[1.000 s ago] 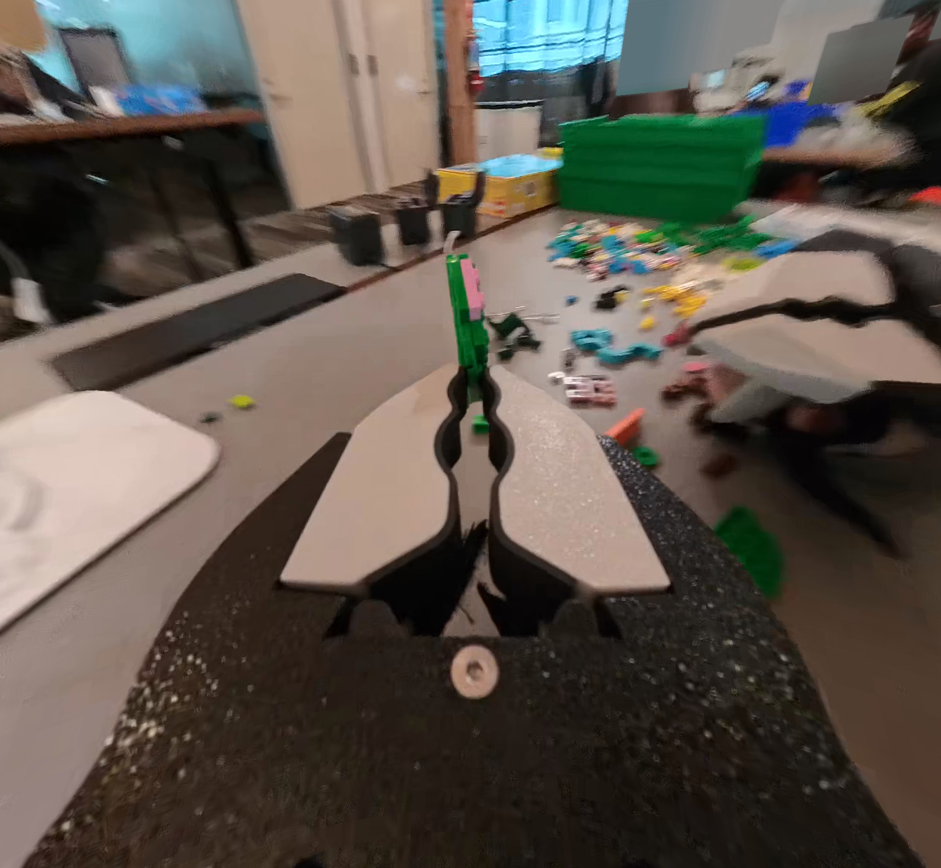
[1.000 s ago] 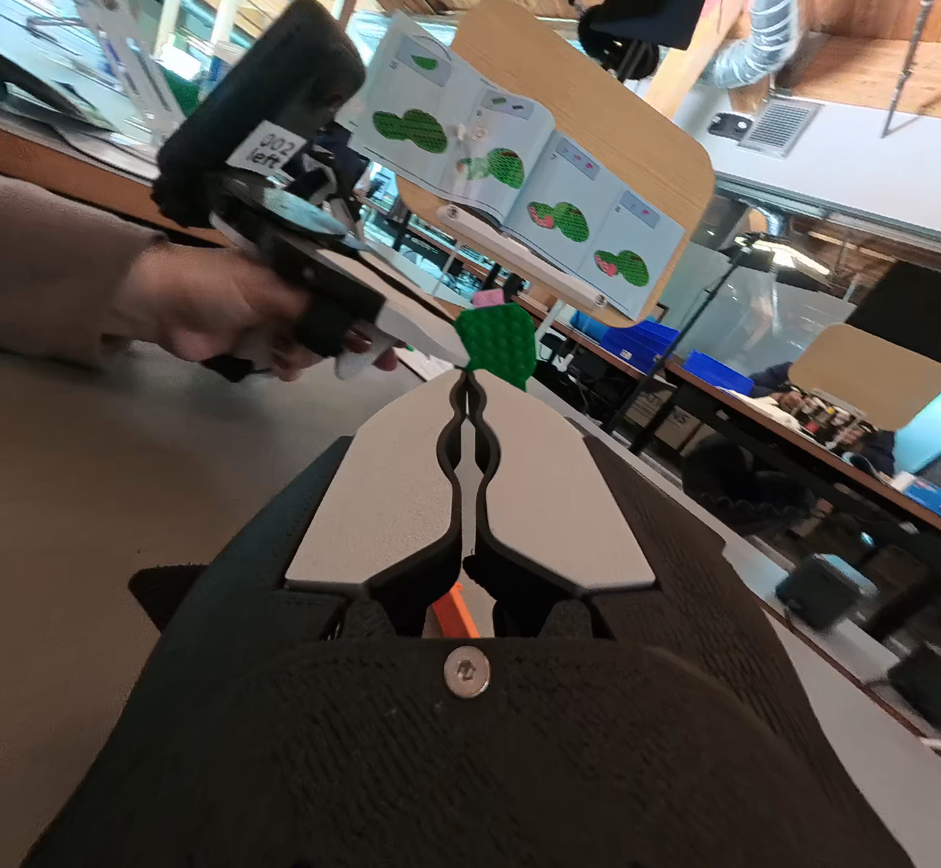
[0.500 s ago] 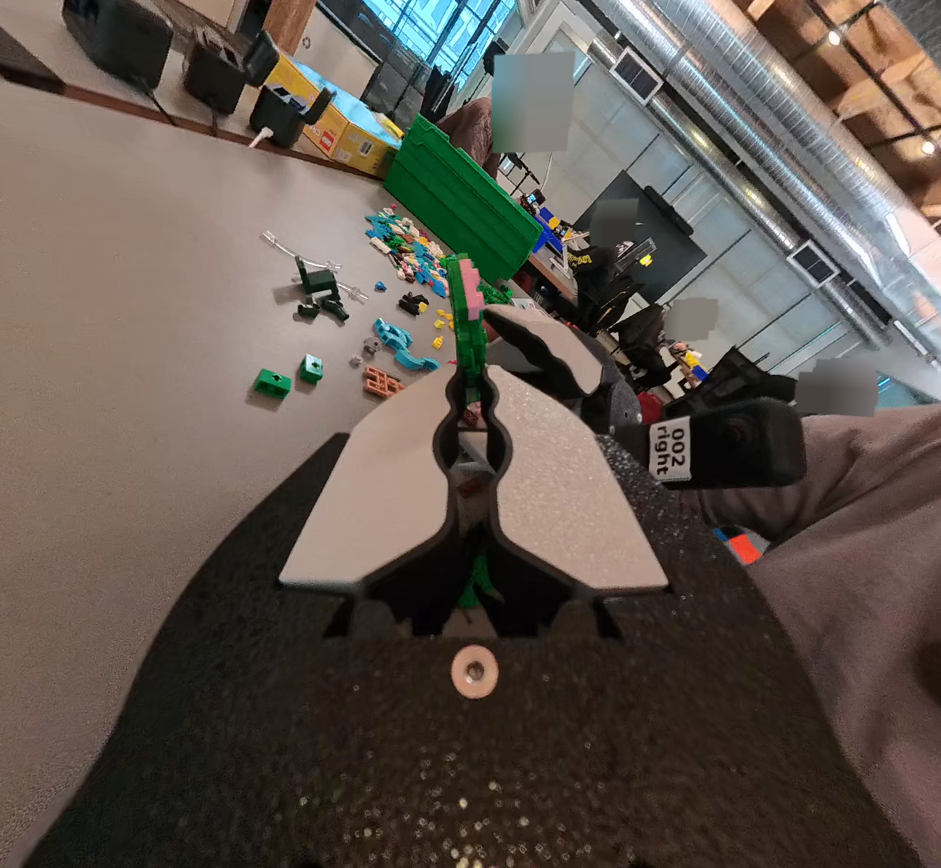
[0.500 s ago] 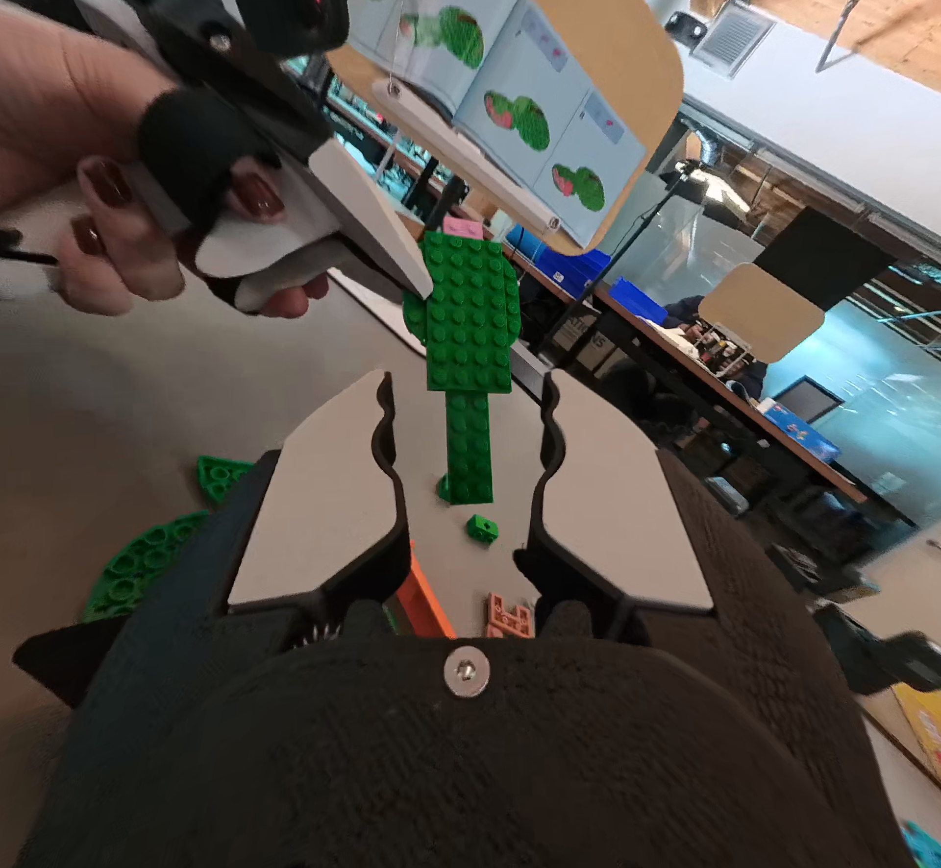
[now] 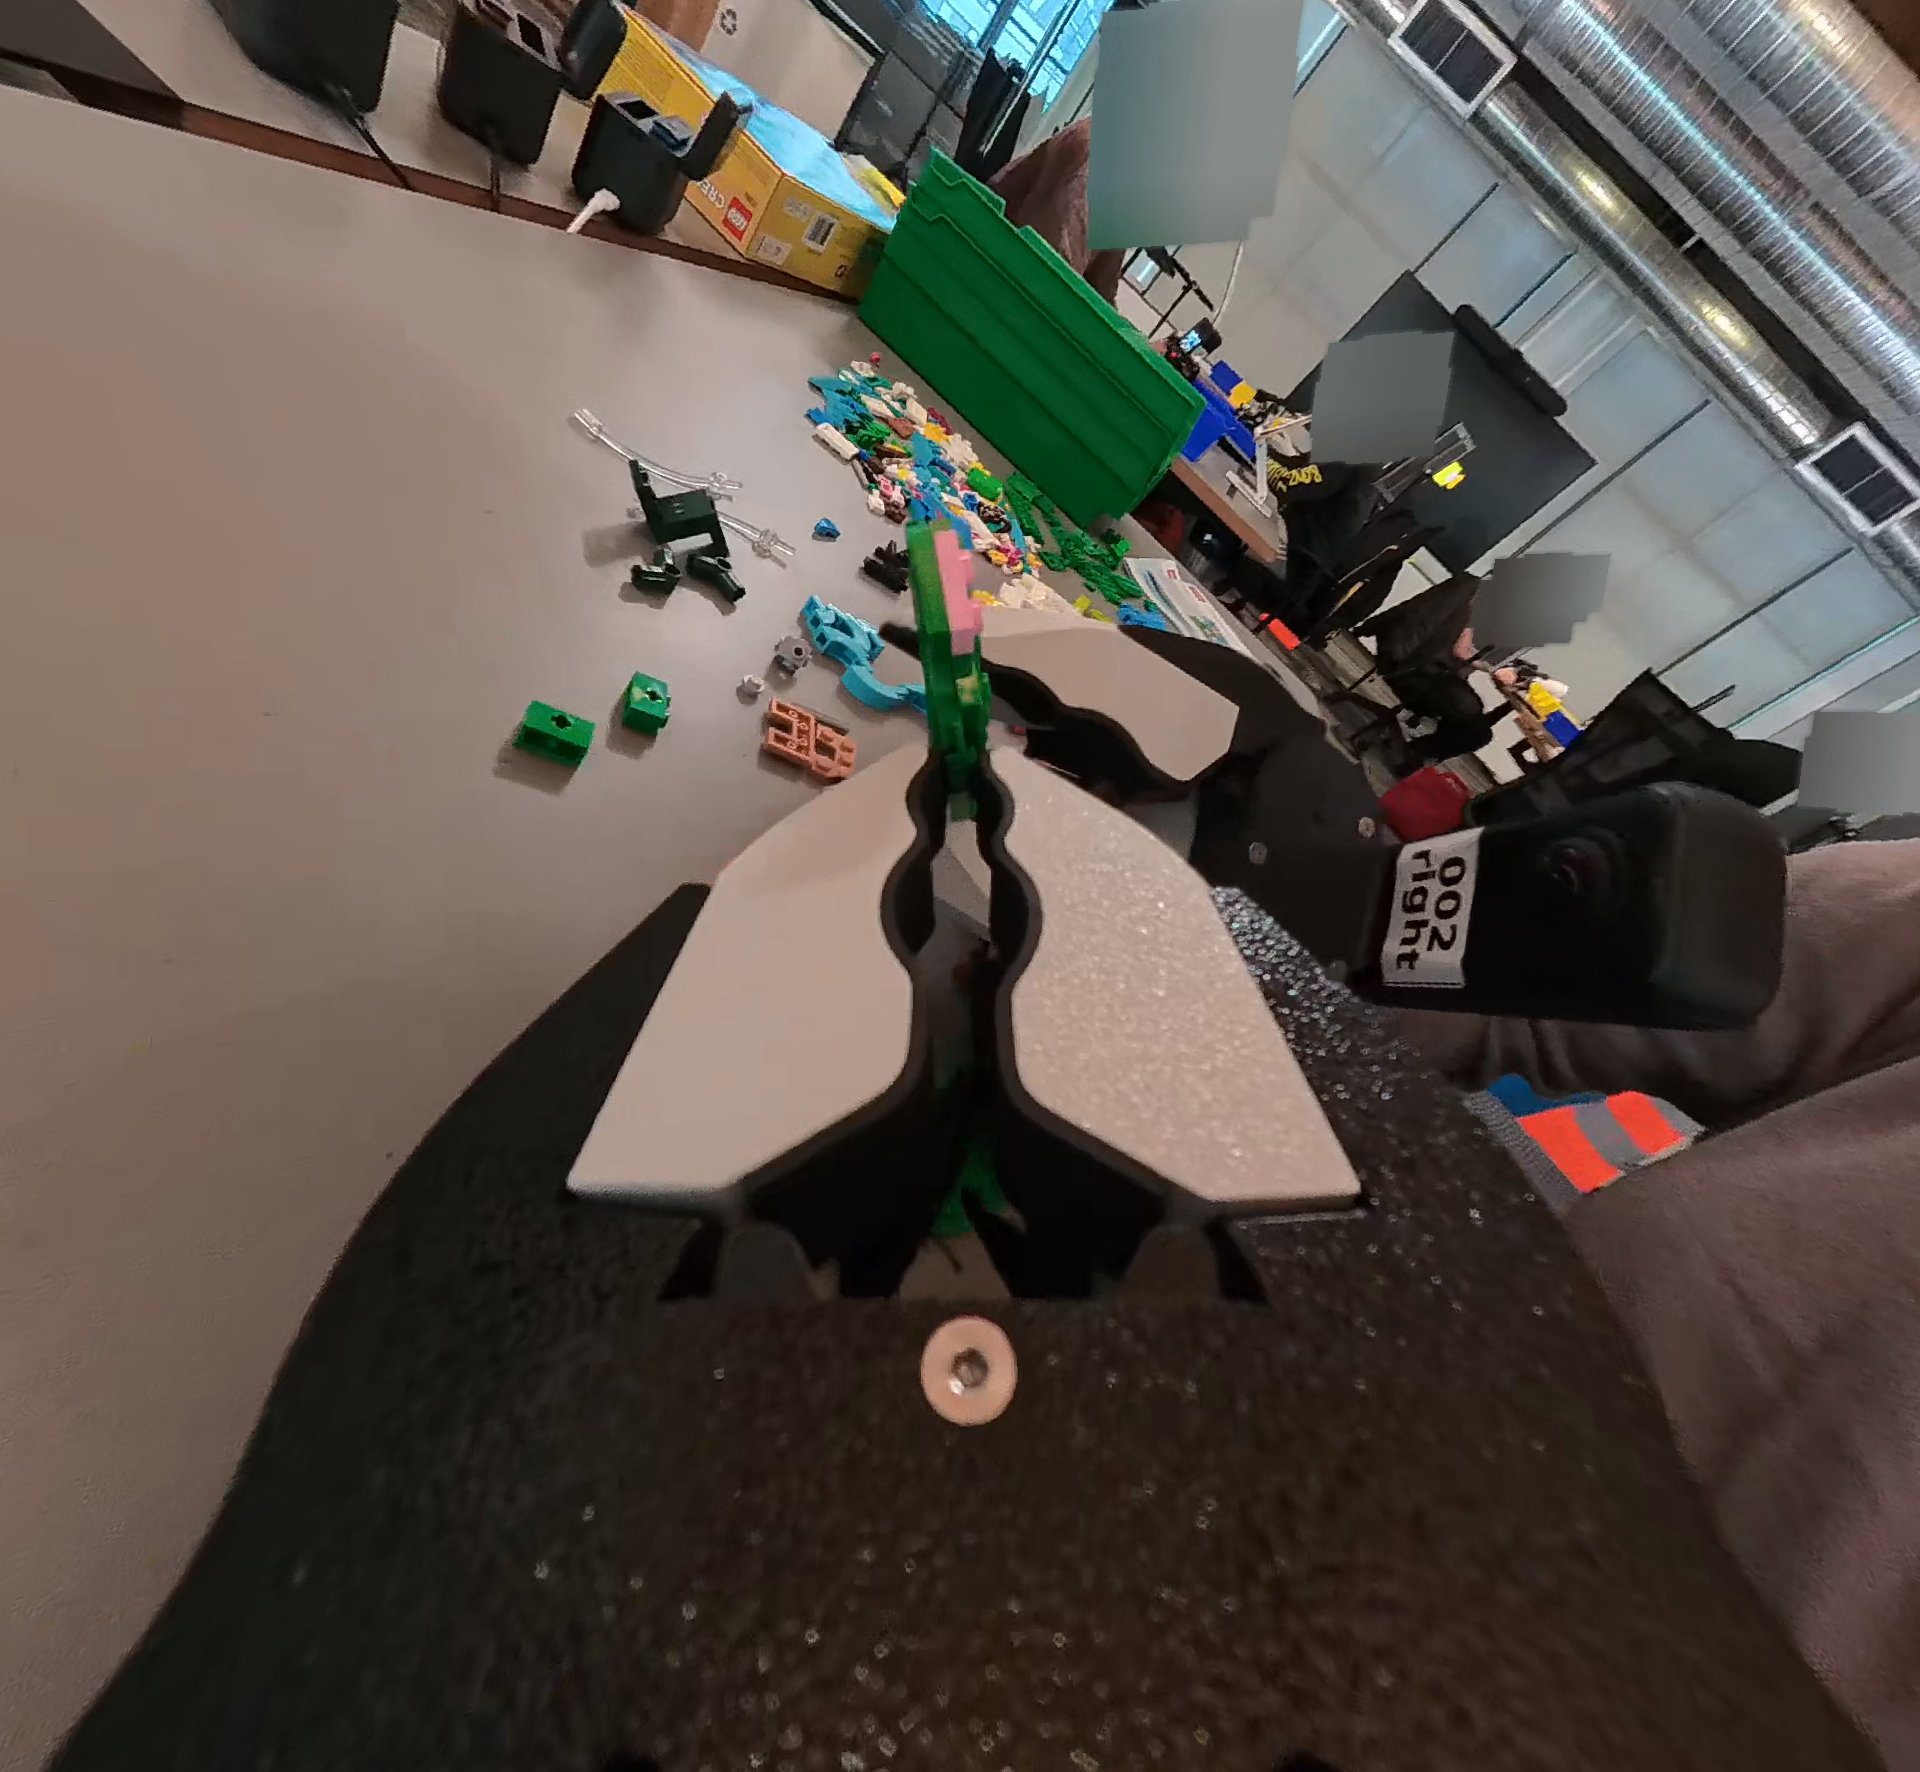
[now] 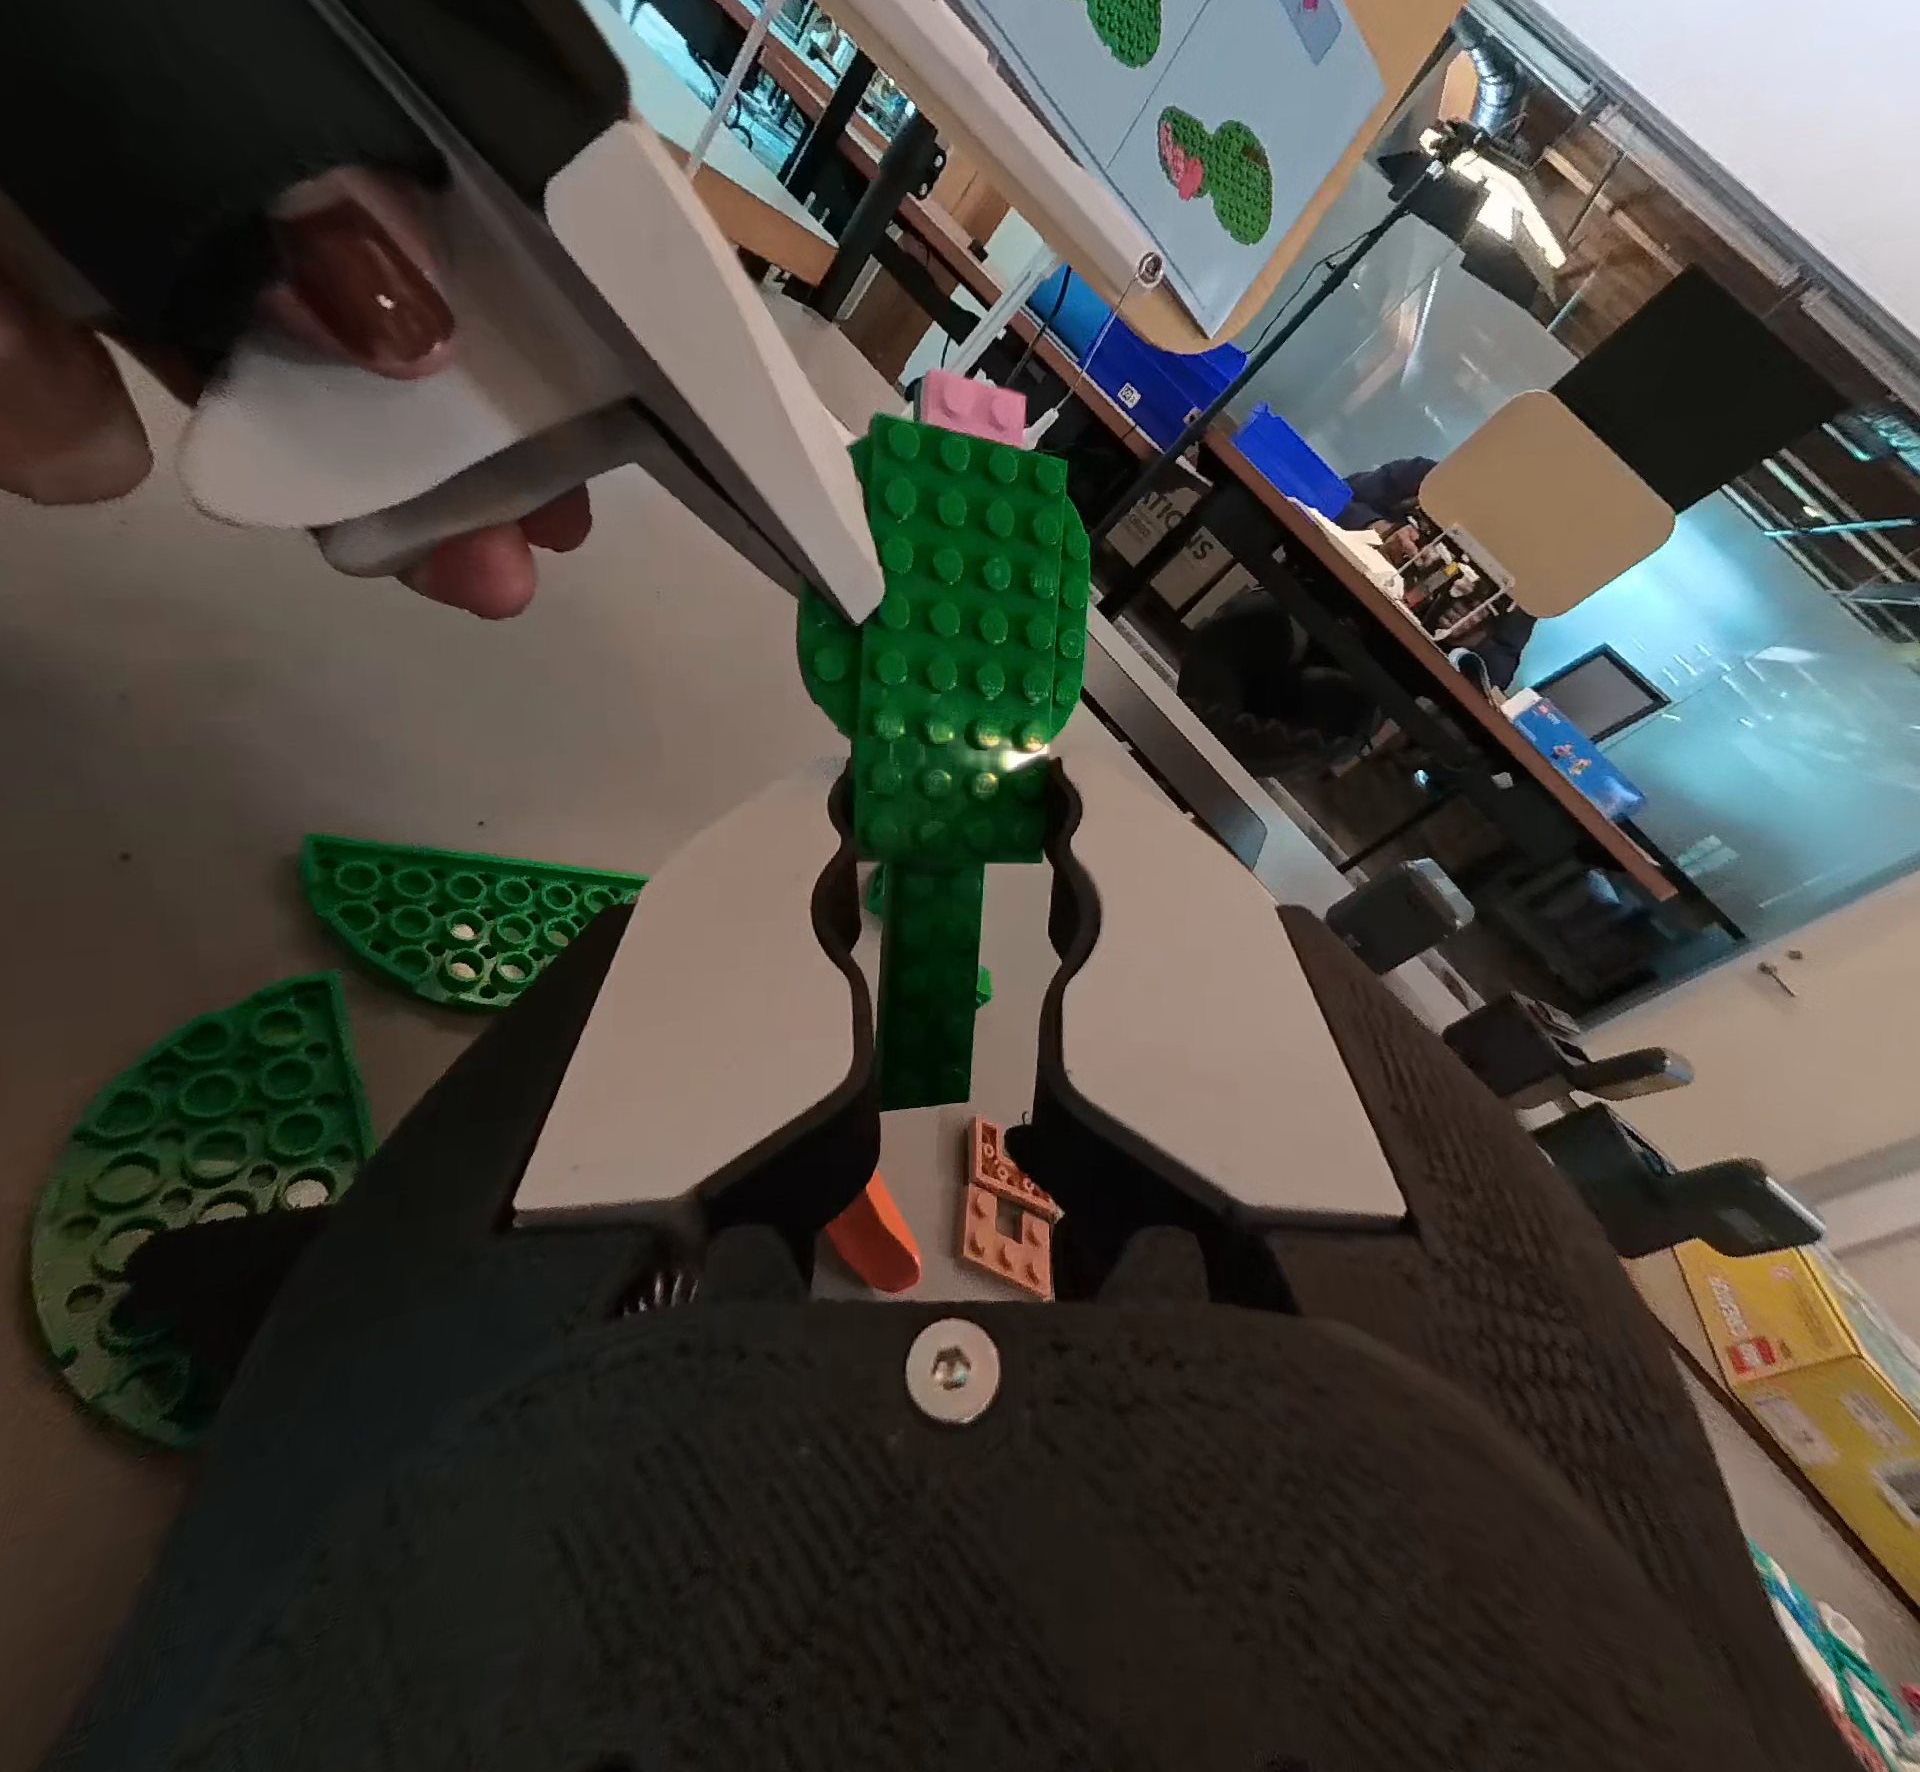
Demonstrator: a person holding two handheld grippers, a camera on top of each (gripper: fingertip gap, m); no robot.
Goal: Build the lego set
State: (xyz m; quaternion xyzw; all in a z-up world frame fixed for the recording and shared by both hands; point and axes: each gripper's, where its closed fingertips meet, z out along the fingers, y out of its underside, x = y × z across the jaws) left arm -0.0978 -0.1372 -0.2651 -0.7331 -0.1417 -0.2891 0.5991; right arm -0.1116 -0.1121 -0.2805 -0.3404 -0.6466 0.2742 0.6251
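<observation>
The left gripper (image 5: 961, 787) is pinching the green plate assembly (image 6: 956, 642) edge-on, keeping it upright above the grey table (image 5: 260, 475) so its studded face is turned toward the right gripper (image 6: 951, 813). The right gripper's jaws are closing narrowly around the assembly's lower edges; actual contact is looking likely but hard to confirm. A pink brick (image 6: 971, 408) is sitting on the top edge. Probably a handover or a press-together step. 2 green half-round plates (image 6: 457, 912) are lying loose at the right gripper's left, and a tan piece (image 6: 1003, 1213) is lying under its jaws. Open table is lying left of the grip; the loose brick pile (image 5: 935, 486) is sitting well apart.
</observation>
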